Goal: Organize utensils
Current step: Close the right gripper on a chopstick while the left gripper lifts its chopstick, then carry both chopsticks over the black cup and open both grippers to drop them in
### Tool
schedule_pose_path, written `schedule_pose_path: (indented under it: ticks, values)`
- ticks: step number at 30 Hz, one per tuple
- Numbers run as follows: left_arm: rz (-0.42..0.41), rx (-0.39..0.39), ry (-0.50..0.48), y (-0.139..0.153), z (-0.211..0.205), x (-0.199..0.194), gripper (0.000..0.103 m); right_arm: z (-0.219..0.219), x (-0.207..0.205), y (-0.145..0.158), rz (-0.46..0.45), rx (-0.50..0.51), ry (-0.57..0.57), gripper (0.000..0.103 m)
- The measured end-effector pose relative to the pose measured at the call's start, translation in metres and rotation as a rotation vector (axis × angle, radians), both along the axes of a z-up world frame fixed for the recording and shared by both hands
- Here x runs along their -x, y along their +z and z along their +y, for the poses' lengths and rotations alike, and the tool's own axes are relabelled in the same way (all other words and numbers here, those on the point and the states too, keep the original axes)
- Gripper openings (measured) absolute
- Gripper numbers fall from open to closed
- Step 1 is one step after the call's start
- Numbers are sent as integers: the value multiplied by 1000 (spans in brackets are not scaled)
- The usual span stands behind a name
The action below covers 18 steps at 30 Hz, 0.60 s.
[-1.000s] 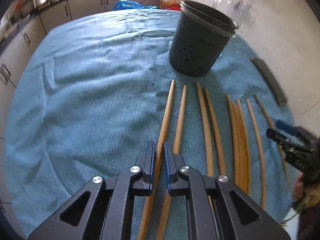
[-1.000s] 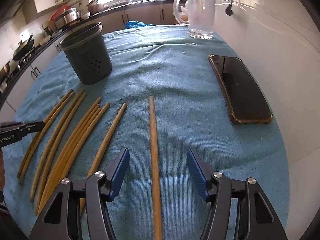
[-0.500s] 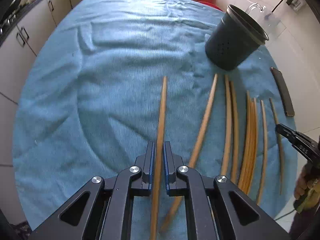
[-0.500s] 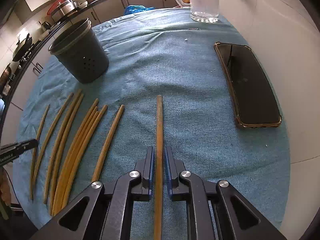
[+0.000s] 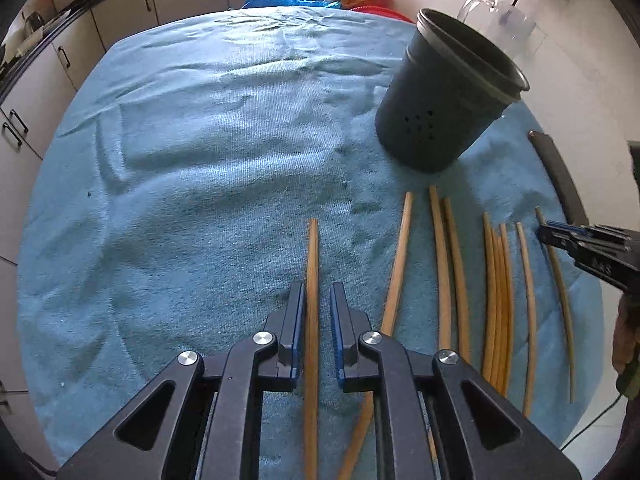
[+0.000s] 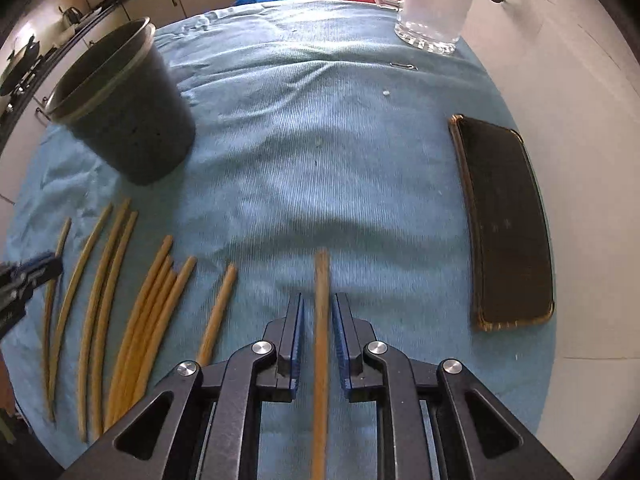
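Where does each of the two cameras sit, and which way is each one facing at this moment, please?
Left wrist: rides the left gripper, looking forward along its fingers at a chopstick between them, the dark holder ahead right; the right gripper shows at the right edge.
Right wrist: rides the right gripper, facing the cloth, another chopstick between its fingers, phone at right; the left gripper shows at left.
Shared: holder, loose chopsticks, blue cloth.
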<state>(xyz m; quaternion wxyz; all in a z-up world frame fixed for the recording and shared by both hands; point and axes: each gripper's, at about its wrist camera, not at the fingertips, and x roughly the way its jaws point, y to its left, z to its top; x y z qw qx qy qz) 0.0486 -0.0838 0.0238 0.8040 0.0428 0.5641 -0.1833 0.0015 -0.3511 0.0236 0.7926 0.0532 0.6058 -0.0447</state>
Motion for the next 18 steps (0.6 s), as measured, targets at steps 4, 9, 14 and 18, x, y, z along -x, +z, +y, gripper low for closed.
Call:
schedule_pose_path:
  ticks: [4, 9, 14, 18]
  values:
    - [0, 30, 14, 0, 4, 0, 6, 4, -10, 0, -20, 19, 11, 8]
    - [-64, 98, 47, 29, 18, 17, 6, 5, 7, 22, -114, -60, -18, 8]
    - [-228, 108, 24, 86, 30, 58, 6, 5, 38, 74, -274, -78, -26, 8]
    - [-347, 123, 14, 123, 36, 95, 6, 13, 61, 110, -389, -71, -27, 8]
